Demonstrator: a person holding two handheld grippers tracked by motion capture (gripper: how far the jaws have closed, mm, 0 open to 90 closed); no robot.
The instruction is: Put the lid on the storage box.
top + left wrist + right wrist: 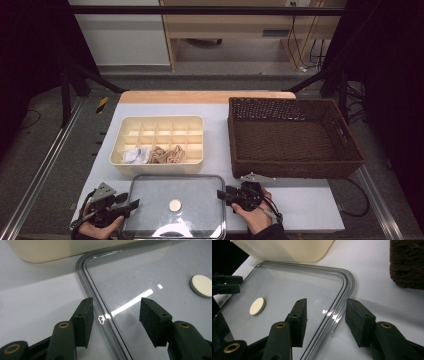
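Straddling the left rim of the clear rectangular plastic lid (pixel 165 220), the left gripper (pixel 131 205) has its jaws spread, one black pad out over the white table (pixel 310 205) and the other above the lid, neither pressing on the rim between them. That lid lies flat at the near edge of the table, with a round cream disc (pixel 175 205) at its middle. Just behind it sits the cream plastic divided organiser box (pixel 192 125); its front row holds a white bundled sock (pixel 136 155) and two beige bundled socks (pixel 168 154), while the other cells are bare. The right gripper (pixel 222 195) likewise stands open astride the lid's right rim without clamping it. Farther right, the dark brown woven wicker basket (pixel 350 145) has nothing inside.
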